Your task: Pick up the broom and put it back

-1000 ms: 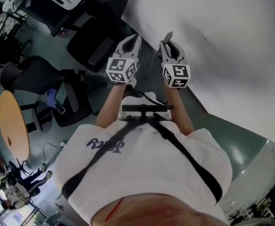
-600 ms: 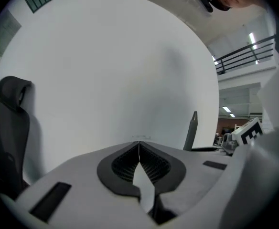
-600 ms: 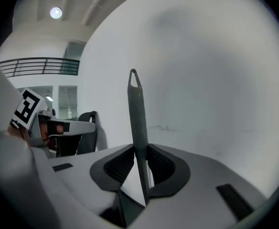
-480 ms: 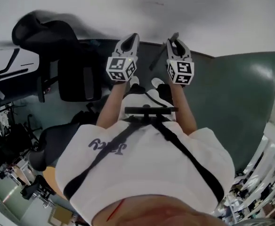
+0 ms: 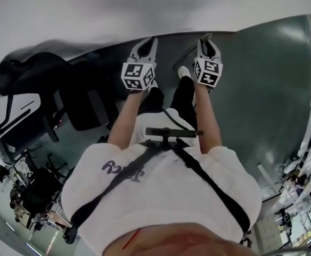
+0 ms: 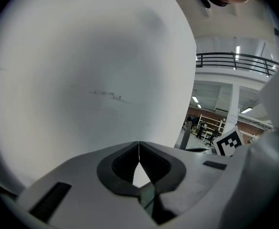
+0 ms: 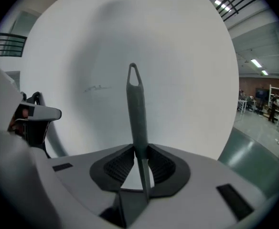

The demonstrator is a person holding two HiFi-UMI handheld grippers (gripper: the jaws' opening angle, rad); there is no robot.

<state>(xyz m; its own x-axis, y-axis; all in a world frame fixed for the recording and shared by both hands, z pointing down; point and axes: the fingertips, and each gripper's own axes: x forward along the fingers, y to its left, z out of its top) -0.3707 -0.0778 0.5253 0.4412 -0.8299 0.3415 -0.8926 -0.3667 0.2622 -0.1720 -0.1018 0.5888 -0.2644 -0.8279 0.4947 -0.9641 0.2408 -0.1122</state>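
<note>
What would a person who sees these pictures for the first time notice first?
First, the grey broom handle standing up from the right claw, which is closed on it, with its loop end in front of the big white wall. Next, the left claw, shut and empty beside it, and the black office chair on the green floor at the left of the head view.

A white wall [image 5: 65,9] meets a dark green floor [image 5: 267,100], with black office chairs [image 5: 33,73] at the left.

broom handle [image 7: 135,109] between right tongs [image 7: 138,150], left tongs [image 6: 138,152] alongside, office chair [image 5: 83,106] left, wall [image 5: 145,9] ahead
</note>
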